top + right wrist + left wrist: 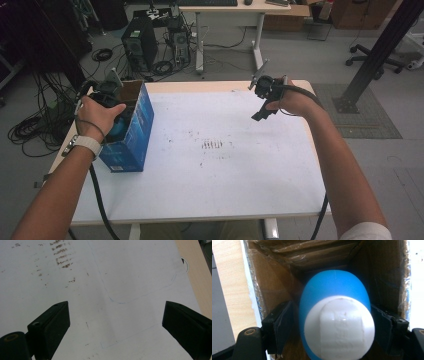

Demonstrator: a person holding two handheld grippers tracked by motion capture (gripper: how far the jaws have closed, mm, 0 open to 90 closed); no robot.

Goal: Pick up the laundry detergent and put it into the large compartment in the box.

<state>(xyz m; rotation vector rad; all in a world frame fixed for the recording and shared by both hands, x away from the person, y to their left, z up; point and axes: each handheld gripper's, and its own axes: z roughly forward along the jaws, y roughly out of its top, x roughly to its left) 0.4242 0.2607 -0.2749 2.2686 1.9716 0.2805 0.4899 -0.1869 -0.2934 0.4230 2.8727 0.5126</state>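
- Left fingers (279, 332) flanked the blue-and-white bottle (335, 315), seemingly clear of it; right fingers (53, 325) stood wide.
- White counter (240, 165) was stained.
- Blue carton (135, 130) contained the bottle.

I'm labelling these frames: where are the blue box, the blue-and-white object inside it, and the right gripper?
blue box (131, 145): high view, printed side wall.
blue-and-white object (334, 287): left gripper view, blue rounded body.
right gripper (116, 327): right gripper view, midway between its jaws.
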